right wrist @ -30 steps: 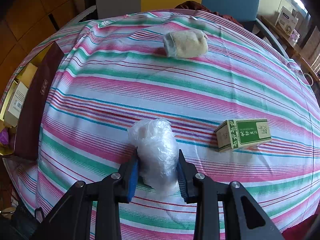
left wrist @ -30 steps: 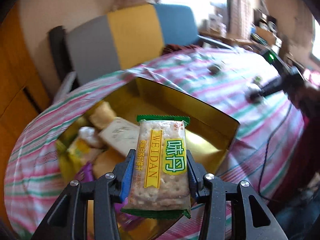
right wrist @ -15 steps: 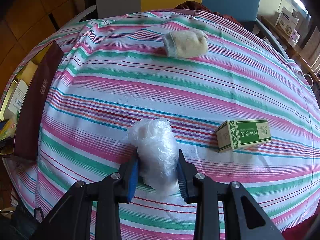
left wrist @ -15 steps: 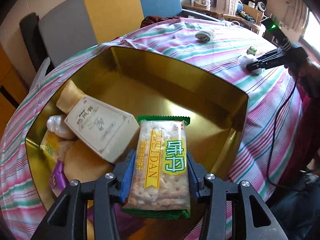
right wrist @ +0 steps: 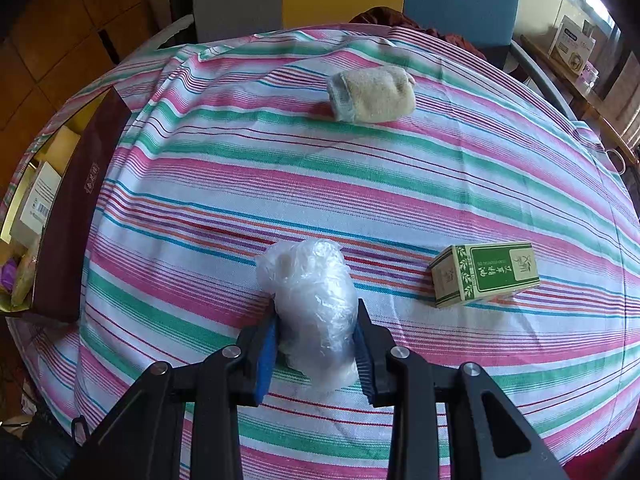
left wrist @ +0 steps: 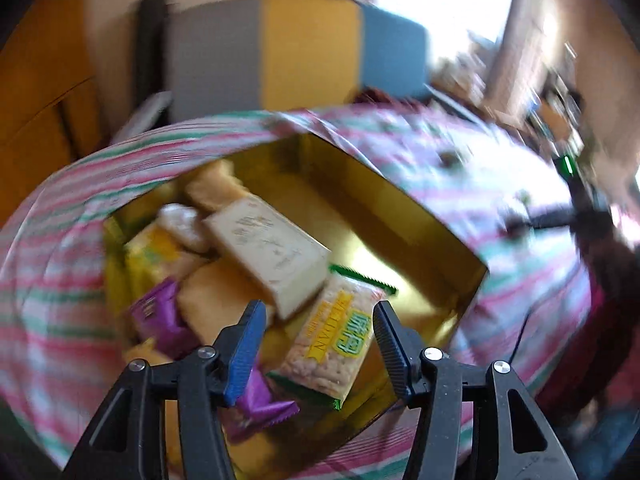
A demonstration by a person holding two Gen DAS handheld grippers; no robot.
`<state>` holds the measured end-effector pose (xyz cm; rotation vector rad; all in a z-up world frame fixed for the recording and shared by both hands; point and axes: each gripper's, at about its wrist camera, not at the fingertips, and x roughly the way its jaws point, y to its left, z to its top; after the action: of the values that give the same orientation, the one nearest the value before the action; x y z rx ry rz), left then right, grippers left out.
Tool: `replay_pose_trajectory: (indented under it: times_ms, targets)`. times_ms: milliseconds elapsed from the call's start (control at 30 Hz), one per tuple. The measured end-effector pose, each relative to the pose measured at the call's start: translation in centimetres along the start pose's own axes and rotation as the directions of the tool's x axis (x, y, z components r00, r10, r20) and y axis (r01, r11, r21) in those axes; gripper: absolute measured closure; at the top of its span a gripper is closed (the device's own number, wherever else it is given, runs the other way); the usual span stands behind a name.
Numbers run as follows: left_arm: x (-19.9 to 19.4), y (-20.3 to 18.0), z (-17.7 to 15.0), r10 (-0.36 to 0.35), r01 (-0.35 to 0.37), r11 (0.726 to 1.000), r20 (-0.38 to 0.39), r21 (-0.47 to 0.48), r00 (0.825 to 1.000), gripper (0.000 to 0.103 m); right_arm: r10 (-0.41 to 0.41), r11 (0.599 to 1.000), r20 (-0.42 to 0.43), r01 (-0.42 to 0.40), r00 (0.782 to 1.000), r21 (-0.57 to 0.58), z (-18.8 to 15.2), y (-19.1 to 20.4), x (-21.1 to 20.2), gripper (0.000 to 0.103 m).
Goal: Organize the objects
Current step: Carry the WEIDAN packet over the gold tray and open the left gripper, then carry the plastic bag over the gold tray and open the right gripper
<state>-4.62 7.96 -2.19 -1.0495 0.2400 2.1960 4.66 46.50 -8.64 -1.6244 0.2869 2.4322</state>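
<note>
My left gripper (left wrist: 318, 316) is open above the gold-lined box (left wrist: 404, 216). The green-edged cracker packet (left wrist: 340, 344) lies loose in the box between the jaws, next to a white carton (left wrist: 268, 248), purple packets (left wrist: 160, 316) and yellow snacks. My right gripper (right wrist: 316, 320) is shut on a crumpled clear plastic bag (right wrist: 312, 292) resting on the striped tablecloth (right wrist: 360, 184). The box shows at the left edge of the right wrist view (right wrist: 76, 200).
A rolled beige cloth (right wrist: 372, 94) lies at the far side of the table. A green and white carton (right wrist: 486, 272) lies right of the bag. A grey, yellow and blue chair back (left wrist: 280, 48) stands behind the table.
My left gripper has opened and let go of the cracker packet, which now lies in the box. The gripper has risen. The right gripper has not moved.
</note>
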Motion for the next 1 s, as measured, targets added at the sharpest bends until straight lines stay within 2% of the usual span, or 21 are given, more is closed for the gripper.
replay_pose_trajectory:
  times_ms: [100,200,400,467,533,700,1000]
  targets:
    - [-1.5,0.4,-0.2,0.091,-0.086,0.992,0.045,-0.095,0.995,0.045,0.008,1.0,0.015,-0.008,1.0,0.012,0.1,0.6,-0.7,0.069]
    - [-2.4,0.8,-0.1,0.169,-0.16,0.975,0.049,-0.158,0.984,0.045,0.05,0.999,0.045,-0.05,0.998,0.008,0.2,2.7,-1.8,0.07]
    - [-3.8,0.9,-0.1,0.265,-0.246,0.949,0.074,-0.197,0.962,0.043,0.162,0.984,0.104,-0.153,0.981,-0.091,1.5,10.0,-4.6,0.07]
    - [-4.0,1.0,-0.3,0.281,-0.26,0.945,0.083,-0.201,0.956,0.04,0.193,0.975,0.11,-0.178,0.975,-0.136,2.1,12.8,-5.2,0.069]
    - [-4.3,1.1,-0.6,0.27,-0.248,0.945,0.083,-0.212,0.959,0.039,0.226,0.962,0.109,-0.204,0.968,-0.184,2.8,15.7,-5.7,0.07]
    - [-4.5,1.7,-1.1,0.279,-0.255,0.938,0.074,-0.233,0.957,0.038,0.253,0.939,0.09,-0.221,0.963,-0.265,4.4,21.3,-5.2,0.069]
    - [-4.2,3.4,-2.2,0.288,-0.264,0.92,0.043,-0.29,0.957,0.038,0.203,0.932,0.034,-0.183,0.979,-0.312,6.9,26.1,-1.4,0.069]
